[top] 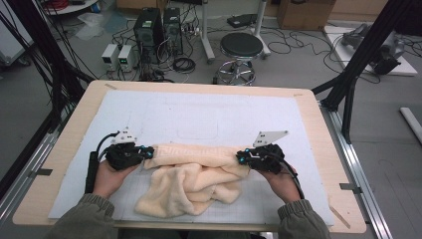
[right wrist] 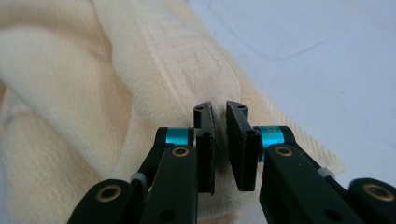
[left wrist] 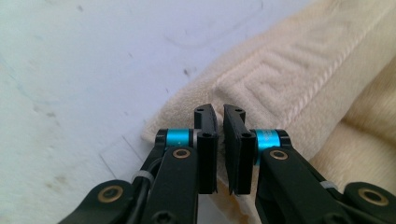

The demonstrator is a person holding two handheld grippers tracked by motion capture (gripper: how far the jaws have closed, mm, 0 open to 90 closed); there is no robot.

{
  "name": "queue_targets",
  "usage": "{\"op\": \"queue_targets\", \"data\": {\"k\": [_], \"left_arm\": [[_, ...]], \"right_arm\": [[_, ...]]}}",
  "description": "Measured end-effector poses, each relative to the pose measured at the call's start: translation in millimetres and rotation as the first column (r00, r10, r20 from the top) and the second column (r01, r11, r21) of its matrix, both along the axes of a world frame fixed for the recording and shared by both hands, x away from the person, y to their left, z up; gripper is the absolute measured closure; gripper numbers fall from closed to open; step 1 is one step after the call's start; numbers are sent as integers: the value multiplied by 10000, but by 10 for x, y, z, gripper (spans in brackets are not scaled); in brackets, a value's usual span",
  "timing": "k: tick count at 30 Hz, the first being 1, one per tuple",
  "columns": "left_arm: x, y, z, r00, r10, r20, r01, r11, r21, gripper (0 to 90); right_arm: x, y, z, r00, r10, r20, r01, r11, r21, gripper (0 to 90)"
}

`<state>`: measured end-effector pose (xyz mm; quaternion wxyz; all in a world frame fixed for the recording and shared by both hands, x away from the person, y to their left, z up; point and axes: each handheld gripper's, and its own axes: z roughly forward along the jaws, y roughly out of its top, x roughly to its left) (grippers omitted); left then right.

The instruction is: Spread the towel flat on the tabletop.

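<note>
A cream towel (top: 194, 180) lies crumpled on the white mat (top: 199, 114), with its patterned border stretched between my two grippers. My left gripper (top: 149, 153) is at the towel's left end. In the left gripper view the gripper (left wrist: 219, 114) has its jaws pinched onto a thin fold of the towel's (left wrist: 289, 70) border corner. My right gripper (top: 240, 158) is at the towel's right end. The right gripper view shows the gripper (right wrist: 218, 112) shut on the towel's (right wrist: 93, 70) border edge. Both grippers sit low over the mat.
The mat covers most of the wooden table (top: 59, 164). Beyond the table's far edge on the floor stand a black stool (top: 241, 47), computer cases (top: 148, 27) and tangled cables. Black frame posts (top: 348, 94) rise at the right.
</note>
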<state>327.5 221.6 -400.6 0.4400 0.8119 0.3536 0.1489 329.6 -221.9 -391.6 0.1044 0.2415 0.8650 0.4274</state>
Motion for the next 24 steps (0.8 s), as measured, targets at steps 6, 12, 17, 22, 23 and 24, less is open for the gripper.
{"op": "queue_targets", "data": {"k": [6, 12, 17, 22, 23, 24], "left_arm": [[33, 40, 295, 9975, 273, 649, -239, 9983, -529, 840], [68, 48, 535, 9918, 585, 1140, -478, 9944, -938, 842], [16, 70, 581, 9900, 551, 1296, -424, 9942, -989, 842], [-40, 85, 528, 9915, 391, 1241, -280, 9956, -896, 843], [-47, 82, 519, 9914, 399, 1244, -288, 9955, -900, 843], [-50, 81, 513, 9916, 378, 1238, -265, 9955, -913, 843]], "right_arm": [[45, -22, 302, 9978, -184, 644, 173, 9997, 166, 821], [123, -25, 508, 9938, -325, 1065, 289, 9989, 359, 821], [112, -38, 560, 9951, -165, 980, 119, 9988, 479, 821], [45, -39, 526, 9981, 226, 581, -262, 9976, 633, 820], [34, -44, 517, 9985, 241, 495, -274, 9974, 664, 819], [34, -52, 503, 9988, 290, 406, -321, 9965, 769, 819]]}}
